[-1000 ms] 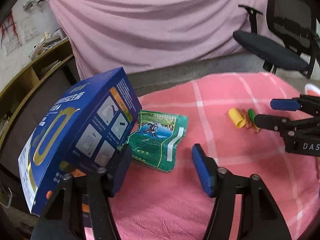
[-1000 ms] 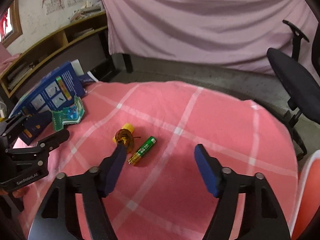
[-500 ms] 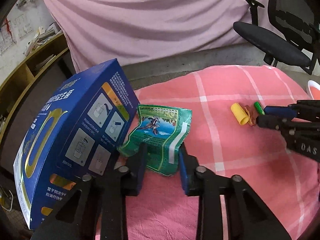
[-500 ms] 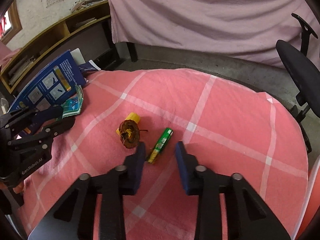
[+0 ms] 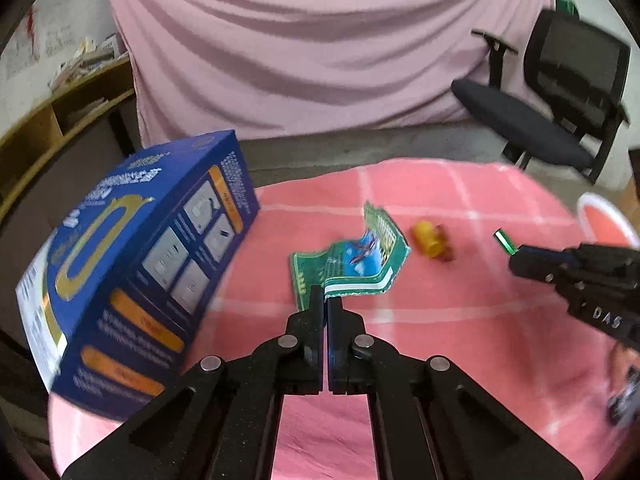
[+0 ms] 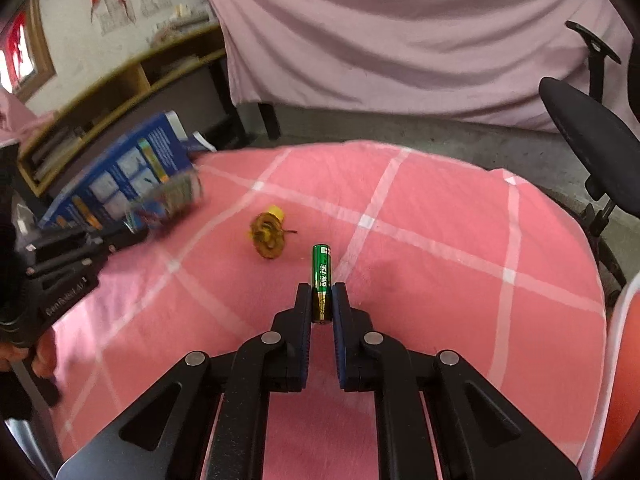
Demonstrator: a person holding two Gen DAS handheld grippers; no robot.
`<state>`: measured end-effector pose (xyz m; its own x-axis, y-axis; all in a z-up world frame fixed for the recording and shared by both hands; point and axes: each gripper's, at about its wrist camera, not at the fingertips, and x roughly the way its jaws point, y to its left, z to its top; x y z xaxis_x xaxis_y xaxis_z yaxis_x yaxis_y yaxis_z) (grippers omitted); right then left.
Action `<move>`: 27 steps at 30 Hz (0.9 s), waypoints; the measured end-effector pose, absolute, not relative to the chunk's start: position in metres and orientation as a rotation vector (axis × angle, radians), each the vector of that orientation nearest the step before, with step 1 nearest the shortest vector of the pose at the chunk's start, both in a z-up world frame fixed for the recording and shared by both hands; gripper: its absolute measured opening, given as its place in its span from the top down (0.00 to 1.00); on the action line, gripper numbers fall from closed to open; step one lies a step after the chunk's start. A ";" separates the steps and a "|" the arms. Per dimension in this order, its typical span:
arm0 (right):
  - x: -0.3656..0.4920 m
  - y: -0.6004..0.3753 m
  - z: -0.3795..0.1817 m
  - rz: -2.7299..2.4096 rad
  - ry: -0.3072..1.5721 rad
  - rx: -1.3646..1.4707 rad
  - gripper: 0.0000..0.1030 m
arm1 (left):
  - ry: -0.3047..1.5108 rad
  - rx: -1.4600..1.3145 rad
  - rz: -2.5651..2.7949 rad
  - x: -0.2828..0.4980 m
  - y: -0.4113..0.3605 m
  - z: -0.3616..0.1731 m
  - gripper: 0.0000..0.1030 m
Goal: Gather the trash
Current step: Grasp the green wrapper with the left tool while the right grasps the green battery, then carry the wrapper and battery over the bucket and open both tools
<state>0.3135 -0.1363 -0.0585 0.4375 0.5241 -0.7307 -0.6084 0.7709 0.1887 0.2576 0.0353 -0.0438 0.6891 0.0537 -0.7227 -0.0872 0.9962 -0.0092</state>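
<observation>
In the left wrist view, the left claw (image 5: 325,300) is seen fully closed, its two black fingers pinched on the near edge of a green snack wrapper (image 5: 352,260), which is bent upward from the pink checked cloth (image 5: 460,340) covering the tabletop. A large blue box (image 5: 140,264) is tilted at the left, close beside the wrapper. Farther back on the cloth a small yellow tube (image 5: 427,236) is lying with a brownish scrap touching its right side. At the right edge the right claw (image 5: 516,258) is visible, with the tip of a green battery (image 5: 504,242) sticking out beyond it. A black office chair (image 5: 560,96) and a pink draped sheet (image 5: 320,48) are seen behind. In the right wrist view, the right claw (image 6: 322,300) is shown narrowed down onto the green battery (image 6: 321,276), whose lower end is gripped between the fingers while its upper end points away, toward the middle of the cloth (image 6: 440,280). Just to the upper left of it, a round brown-and-yellow piece of peel (image 6: 267,236) is lying against the yellow tube (image 6: 277,212). At the left, blurred, the left claw (image 6: 136,232) is seen with the wrapper (image 6: 168,200) raised in front of the blue box (image 6: 120,176), and part of a hand (image 6: 38,356) is visible under it.
</observation>
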 end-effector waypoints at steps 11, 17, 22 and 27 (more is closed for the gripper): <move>0.259 -0.204 -0.015 0.646 0.519 0.078 0.92 | 0.621 -0.247 -0.075 0.228 0.007 -0.011 1.00; 0.241 -0.232 0.007 0.576 0.341 0.059 0.92 | 0.537 -0.300 -0.149 0.227 -0.019 0.018 1.00; 0.229 -0.258 0.023 0.506 0.215 0.067 0.92 | 0.456 -0.285 -0.219 0.231 -0.054 0.048 1.00; 0.226 -0.289 0.030 0.426 0.149 0.094 0.92 | 0.389 -0.239 -0.272 0.236 -0.090 0.072 1.00</move>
